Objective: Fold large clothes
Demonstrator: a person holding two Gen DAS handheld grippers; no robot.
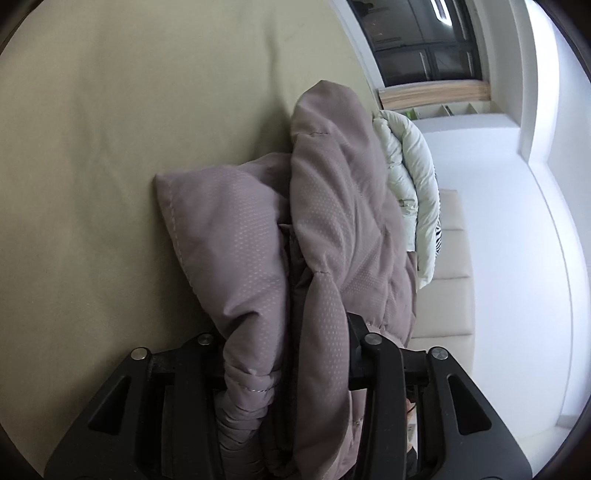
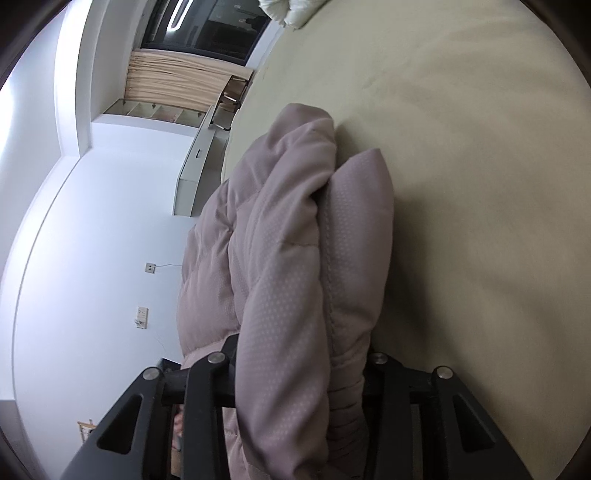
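A mauve puffer jacket point(image 1: 325, 221) with a dotted quilted surface is bunched between the fingers of my left gripper point(image 1: 288, 354), which is shut on it. The same jacket point(image 2: 288, 258) is also clamped in my right gripper point(image 2: 299, 373). Both grippers are rolled sideways and hold the jacket against the olive-beige bed sheet point(image 1: 110, 147). The fingertips of both grippers are hidden by the fabric.
A pale green-white duvet point(image 1: 410, 177) lies beyond the jacket and also shows in the right wrist view point(image 2: 291, 11). A beige padded headboard point(image 1: 450, 258), white walls, a dark window point(image 2: 214, 33), beige curtains point(image 2: 173, 77) and a white cabinet point(image 2: 195, 166) surround the bed.
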